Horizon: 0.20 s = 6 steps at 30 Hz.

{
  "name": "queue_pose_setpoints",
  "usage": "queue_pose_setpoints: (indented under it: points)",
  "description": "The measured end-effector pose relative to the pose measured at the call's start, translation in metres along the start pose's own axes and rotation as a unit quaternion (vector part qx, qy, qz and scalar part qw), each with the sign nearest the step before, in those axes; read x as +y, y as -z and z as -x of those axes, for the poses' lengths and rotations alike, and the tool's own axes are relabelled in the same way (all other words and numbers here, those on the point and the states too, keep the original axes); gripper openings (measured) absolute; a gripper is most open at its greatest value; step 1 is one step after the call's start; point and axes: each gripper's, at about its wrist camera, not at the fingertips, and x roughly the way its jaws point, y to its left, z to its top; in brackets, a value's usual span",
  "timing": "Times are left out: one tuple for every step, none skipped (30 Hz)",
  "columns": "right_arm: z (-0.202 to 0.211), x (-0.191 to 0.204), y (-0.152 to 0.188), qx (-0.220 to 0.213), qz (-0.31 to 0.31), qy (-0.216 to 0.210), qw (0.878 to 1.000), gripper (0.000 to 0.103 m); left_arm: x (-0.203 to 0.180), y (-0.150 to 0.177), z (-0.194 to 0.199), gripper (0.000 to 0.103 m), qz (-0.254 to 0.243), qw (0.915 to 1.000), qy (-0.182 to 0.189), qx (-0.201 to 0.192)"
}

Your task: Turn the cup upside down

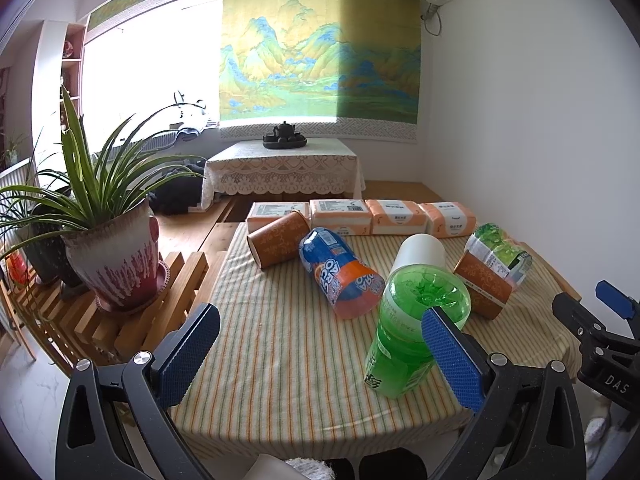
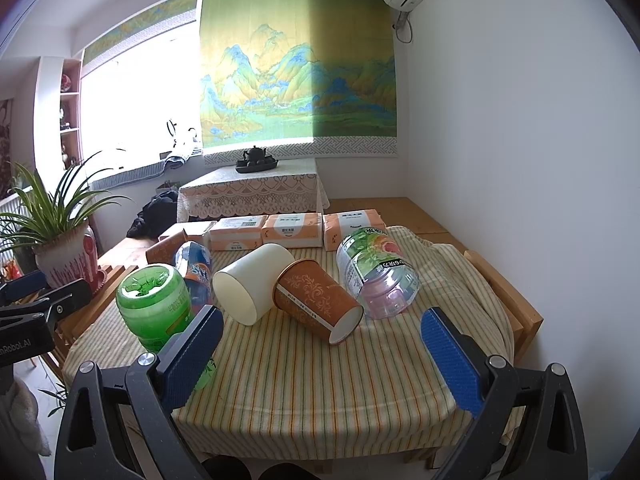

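Three paper cups lie on their sides on the striped tablecloth [image 2: 304, 376]. The white cup [image 2: 254, 284] [image 1: 420, 254] lies mid-table with its mouth toward me. A brown patterned cup [image 2: 318, 300] [image 1: 482, 284] lies just right of it. A second brown cup [image 1: 278, 244] [image 2: 164, 250] lies at the far left by the tissue packs. My left gripper [image 1: 320, 344] is open over the near left of the table, holding nothing. My right gripper [image 2: 320, 348] is open in front of the brown cup, also holding nothing.
A green cut bottle [image 1: 408, 332] [image 2: 154, 304], a blue-orange one [image 1: 340, 276] and a clear green-labelled one [image 2: 376, 272] lie among the cups. Tissue packs [image 1: 360, 216] line the far edge. A potted plant [image 1: 116, 256] stands on a wooden rack at left. The white wall is close on the right.
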Motion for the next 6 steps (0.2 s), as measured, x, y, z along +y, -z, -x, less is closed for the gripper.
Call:
queue_pose_setpoints:
  points:
    - [0.0001, -0.0002, -0.0001, 0.000, 0.000, 0.000, 1.000, 0.098, 0.0000, 0.0000, -0.0002, 0.102, 0.001, 1.0000, 0.000, 0.001]
    - [-0.0002, -0.0001, 0.0000, 0.000, 0.001, 0.000, 1.000, 0.098, -0.0005, 0.0000, -0.0008, 0.102, 0.000, 1.0000, 0.001, 0.001]
    - [-0.0007, -0.0002, 0.0003, 0.001, 0.001, 0.000, 1.000, 0.098, -0.0011, 0.0004, -0.0005, 0.102, -0.002, 1.0000, 0.000, -0.001]
    - [-0.0013, -0.0002, 0.0009, 0.002, 0.002, 0.000, 1.000, 0.098, -0.0018, 0.0007, -0.0007, 0.102, -0.004, 1.0000, -0.002, -0.003]
    - [-0.0016, -0.0002, 0.0011, 0.003, 0.002, 0.000, 1.000, 0.098, -0.0029, 0.0011, -0.0012, 0.102, -0.006, 1.0000, -0.004, -0.003]
    - [-0.0021, 0.0001, 0.0016, 0.003, 0.002, 0.001, 1.000, 0.098, -0.0031, 0.0013, -0.0016, 0.102, -0.007, 1.0000, -0.006, -0.003]
